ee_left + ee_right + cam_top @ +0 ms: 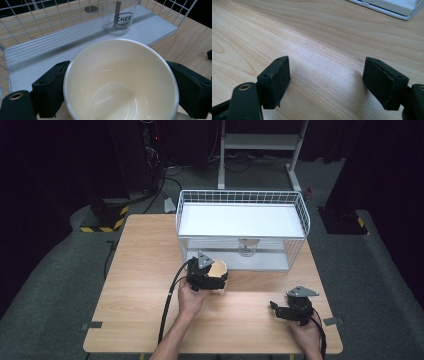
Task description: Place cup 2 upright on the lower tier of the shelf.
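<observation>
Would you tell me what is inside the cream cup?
The cream cup, gripped by the left gripper, looks empty: only glossy reflections on its bottom. Its nearest inner wall is out of frame.

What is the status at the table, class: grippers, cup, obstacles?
Left gripper shut on cream cup, at wire rack front. Right gripper open, nothing between jaws, over table. Clear glass on lower shelf, directly beyond cup.

You see wood table – light brown, bare at left side. White wire basket sits on far half of table, with flat white shelf on top level. Clear glass with black letters stands on low white floor of basket. Behind table – grey floor, black and yellow block, white metal stand.
</observation>
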### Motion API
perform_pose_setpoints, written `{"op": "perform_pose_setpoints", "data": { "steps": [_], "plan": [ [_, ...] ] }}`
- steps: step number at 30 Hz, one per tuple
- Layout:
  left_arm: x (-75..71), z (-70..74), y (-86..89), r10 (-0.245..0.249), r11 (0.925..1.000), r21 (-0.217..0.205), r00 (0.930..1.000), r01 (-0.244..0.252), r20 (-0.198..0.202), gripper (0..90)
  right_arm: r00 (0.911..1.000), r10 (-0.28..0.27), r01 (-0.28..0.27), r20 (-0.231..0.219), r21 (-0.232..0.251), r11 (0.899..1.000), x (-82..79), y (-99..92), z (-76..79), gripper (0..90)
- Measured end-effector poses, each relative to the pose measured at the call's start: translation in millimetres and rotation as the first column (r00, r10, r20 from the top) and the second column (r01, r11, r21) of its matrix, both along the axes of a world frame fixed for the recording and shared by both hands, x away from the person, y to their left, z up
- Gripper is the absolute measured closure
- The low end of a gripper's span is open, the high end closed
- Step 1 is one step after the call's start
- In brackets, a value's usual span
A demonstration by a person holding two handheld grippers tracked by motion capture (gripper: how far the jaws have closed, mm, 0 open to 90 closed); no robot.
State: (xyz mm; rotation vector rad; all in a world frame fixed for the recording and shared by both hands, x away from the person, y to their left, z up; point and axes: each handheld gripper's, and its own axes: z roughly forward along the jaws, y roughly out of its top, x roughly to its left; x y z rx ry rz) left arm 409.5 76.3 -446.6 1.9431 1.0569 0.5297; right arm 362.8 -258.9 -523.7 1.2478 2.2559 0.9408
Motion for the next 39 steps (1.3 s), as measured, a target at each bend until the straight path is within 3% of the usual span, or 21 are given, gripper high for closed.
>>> {"op": "perform_pose_setpoints", "data": {
  "steps": [3,5,9,15,19,27,39],
  "plan": [
    [4.7,2.4,-1.1,0.005,0.9999,0.010,1.0000,-0.005,0.002,10.5,1.0000,-0.003,0.003,-0.001,0.003,1.000,-0.1,0.2,-0.1,22.2],
    [7.4,4.1,-1.4,0.005,1.0000,-0.007,1.0000,-0.005,0.004,10.5,1.0000,-0.001,0.001,0.002,0.001,1.000,0.0,0.0,-0.2,22.2],
    [12.3,5.9,-3.3,0.005,0.9999,0.013,1.0000,-0.006,0.008,10.5,1.0000,-0.004,0.004,-0.002,0.002,1.000,-0.3,0.1,-0.1,22.2],
    [21.2,6.6,-3.4,0.025,0.9996,-0.010,0.9996,-0.025,-0.011,10.5,1.0000,-0.002,0.002,-0.001,0.000,1.000,-0.1,0.0,-0.1,22.2],
    [27.3,5.8,-5.4,0.042,0.9991,-0.001,0.9989,-0.042,-0.019,10.5,1.0000,-0.004,0.004,-0.002,0.002,1.000,-0.3,0.1,-0.2,22.1],
    [38.8,4.4,-16.7,0.052,0.9987,-0.003,0.9987,-0.052,-0.002,10.5,1.0000,-0.004,0.004,-0.003,0.000,1.000,-0.3,0.1,0.0,22.1],
    [52.3,-0.6,-23.3,0.085,0.9959,0.031,0.9964,-0.085,-0.002,10.4,1.0000,-0.004,0.004,-0.003,0.000,1.000,-0.4,0.1,0.0,22.2]
  ]
}}
